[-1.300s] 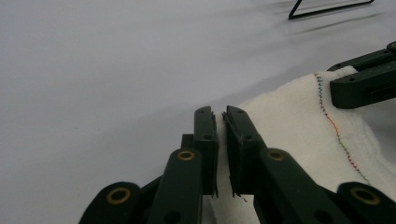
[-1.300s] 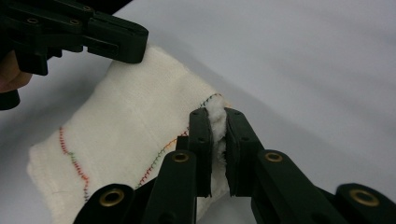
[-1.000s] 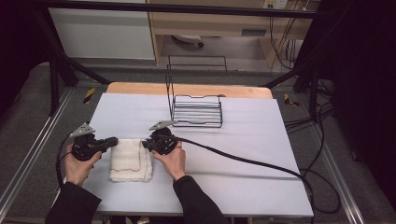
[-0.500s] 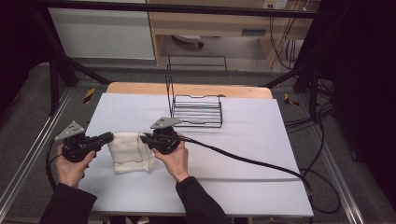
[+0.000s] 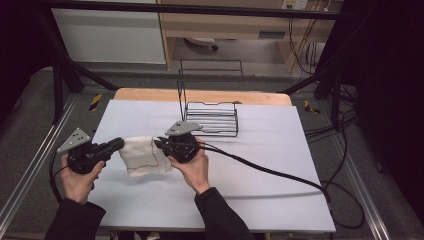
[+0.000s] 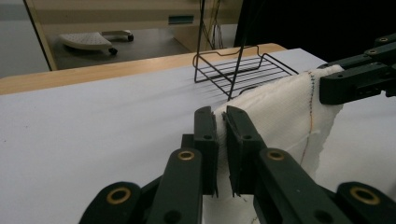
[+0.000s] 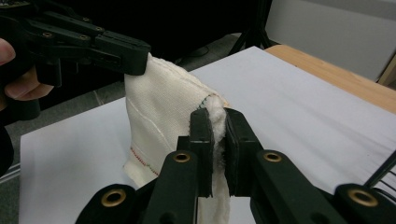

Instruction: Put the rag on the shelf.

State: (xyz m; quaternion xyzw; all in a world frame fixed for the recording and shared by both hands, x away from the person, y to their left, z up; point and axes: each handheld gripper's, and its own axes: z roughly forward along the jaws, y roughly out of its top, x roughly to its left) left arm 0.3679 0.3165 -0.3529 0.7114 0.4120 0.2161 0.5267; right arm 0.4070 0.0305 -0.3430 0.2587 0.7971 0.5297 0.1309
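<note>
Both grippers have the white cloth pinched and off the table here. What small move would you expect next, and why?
Probably a short lift and pull apart. The left gripper and the right gripper each clamp a top corner of the white cloth, which hangs between them with its lower edge near the white table cover. It sags somewhat, so spreading the hands would likely flatten it for folding or for the wire rack.

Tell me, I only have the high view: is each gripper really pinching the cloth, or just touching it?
Observer: The left gripper has its jaws clamped on the cloth edge.
Operator: And the right?
Observer: The right gripper is shut on the opposite edge, with the fabric bunched between its jaws.
Operator: Any markings on the cloth?
Observer: Coloured stitching runs along its hem.
</note>
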